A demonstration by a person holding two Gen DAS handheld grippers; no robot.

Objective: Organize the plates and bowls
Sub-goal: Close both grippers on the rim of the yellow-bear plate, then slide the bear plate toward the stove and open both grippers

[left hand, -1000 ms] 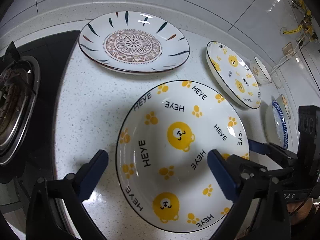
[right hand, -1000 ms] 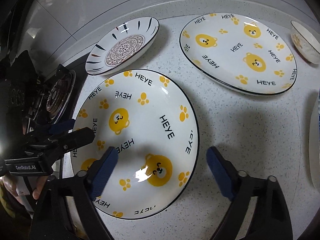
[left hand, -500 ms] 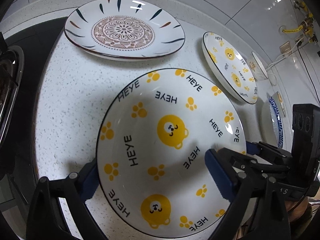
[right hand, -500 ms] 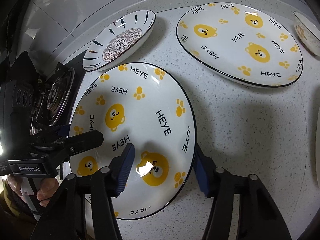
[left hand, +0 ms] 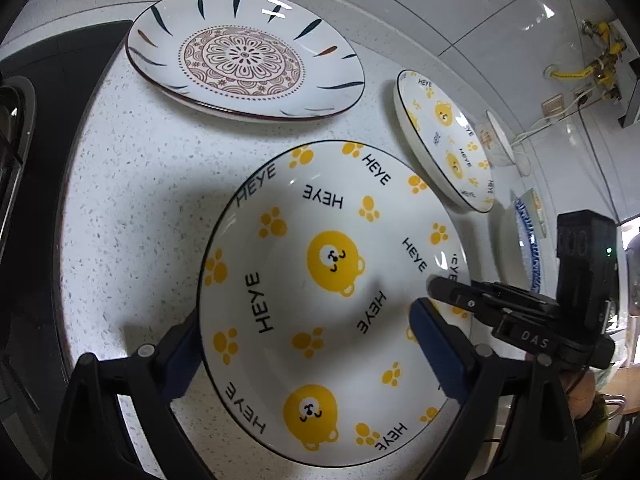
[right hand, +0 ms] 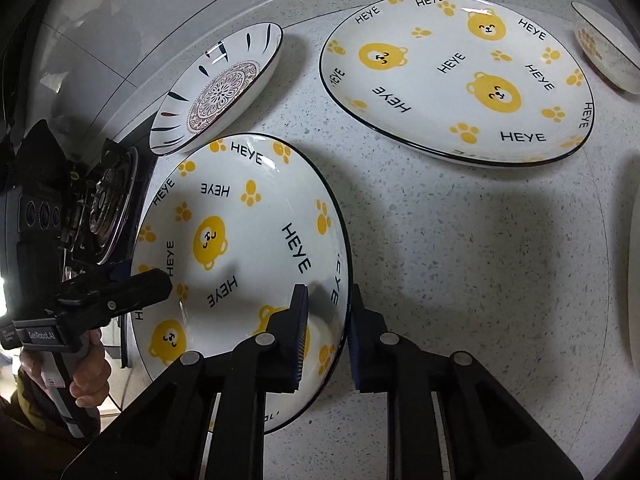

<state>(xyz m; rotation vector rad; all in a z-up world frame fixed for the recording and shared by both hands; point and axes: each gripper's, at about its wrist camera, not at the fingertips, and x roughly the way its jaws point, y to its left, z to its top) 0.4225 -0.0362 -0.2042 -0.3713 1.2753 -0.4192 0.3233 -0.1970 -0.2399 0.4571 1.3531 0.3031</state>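
A deep white bear plate (left hand: 332, 300) with yellow bears and "HEYE" lettering sits near the counter's front edge; it also shows in the right wrist view (right hand: 240, 264). My right gripper (right hand: 326, 340) is shut on this plate's right rim, one pad inside and one outside. My left gripper (left hand: 304, 352) is open, straddling the plate's left rim, with one finger (left hand: 180, 356) outside and the other over the plate's inside. A second bear plate (right hand: 456, 76) lies flat further back.
A mandala plate (left hand: 244, 56) with dark strokes lies at the back left. A small bowl (right hand: 608, 52) and a blue-rimmed dish (left hand: 528, 248) lie at the right. A black stove burner (right hand: 108, 208) sits left of the white speckled counter (right hand: 460, 260).
My right gripper has closed from wide open onto the bear plate's right rim. My left gripper has slid forward around the plate's left side, still open.
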